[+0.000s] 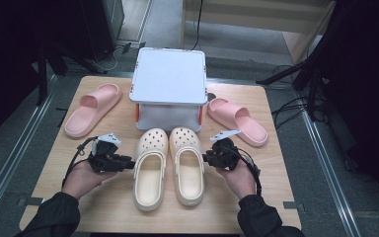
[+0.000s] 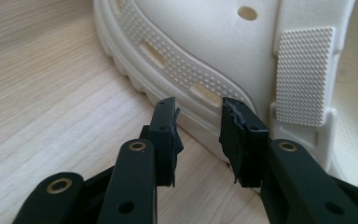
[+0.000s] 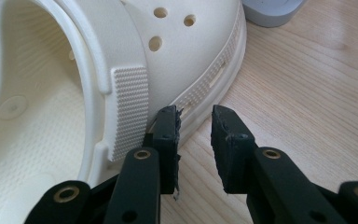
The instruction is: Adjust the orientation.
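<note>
At centre front of the wooden surface (image 1: 103, 207): two cream clogs side by side, toes toward a white lidded box (image 1: 169, 79).

Left claw (image 1: 130, 162): jaws partly spread, nothing pinched between them. In the left gripper view the tips stand just at the ribbed sole edge of the left cream clog (image 1: 149, 168), near its strap pivot; whether they touch the sole cannot be told.

Right claw (image 1: 206, 158): jaws partly spread, gap bare, with wood showing through it in the right gripper view. The tips stand just beside the outer sole edge of the right cream clog (image 1: 188, 165), below its textured strap end; contact cannot be told.

Count:
- Cream clogs, perforated uppers: two, touching or nearly so along their inner sides.
- Pink slides: two, well apart; the left pink slide (image 1: 92, 108) lies left of the box, the right pink slide (image 1: 237, 121) lies right of it.
- White lidded box: one, at the rear centre.
- Claws: two, one in each hand, flanking the clog pair.
</note>
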Motion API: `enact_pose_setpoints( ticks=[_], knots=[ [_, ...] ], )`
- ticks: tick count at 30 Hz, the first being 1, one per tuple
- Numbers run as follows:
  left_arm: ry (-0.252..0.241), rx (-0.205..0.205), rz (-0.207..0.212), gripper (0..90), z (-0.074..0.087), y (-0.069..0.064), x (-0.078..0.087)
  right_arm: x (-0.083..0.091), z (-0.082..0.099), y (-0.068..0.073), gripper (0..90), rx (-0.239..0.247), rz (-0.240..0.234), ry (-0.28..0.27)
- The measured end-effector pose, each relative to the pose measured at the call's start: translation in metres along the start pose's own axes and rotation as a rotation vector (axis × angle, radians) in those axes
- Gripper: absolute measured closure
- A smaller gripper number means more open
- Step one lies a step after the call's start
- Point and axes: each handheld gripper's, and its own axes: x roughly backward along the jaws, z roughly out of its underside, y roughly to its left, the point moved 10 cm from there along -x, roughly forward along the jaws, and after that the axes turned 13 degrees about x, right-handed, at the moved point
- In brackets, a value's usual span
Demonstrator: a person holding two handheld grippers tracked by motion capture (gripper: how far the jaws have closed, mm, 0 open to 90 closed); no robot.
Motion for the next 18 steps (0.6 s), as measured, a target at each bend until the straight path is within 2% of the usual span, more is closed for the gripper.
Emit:
enact_pose_setpoints(
  ticks=[3, 8, 15, 18],
  knots=[
    [0.007, -0.004, 0.014, 64.4, 0.001, -0.005, -0.003, 0.000, 0.000, 0.000, 72.6, -0.015, -0.006, -0.002],
    [0.021, -0.045, 0.033, 63.8, 0.003, -0.015, -0.007, 0.000, 0.000, 0.000, 72.6, -0.012, -0.006, -0.007],
    [0.010, -0.038, 0.035, 63.6, -0.001, -0.015, -0.005, 0.001, 0.000, -0.001, 70.1, -0.021, -0.007, -0.013],
    [-0.004, -0.046, 0.032, 61.0, -0.004, -0.014, -0.003, 0.011, -0.005, -0.005, 69.6, -0.044, 0.019, -0.055]
  ],
)
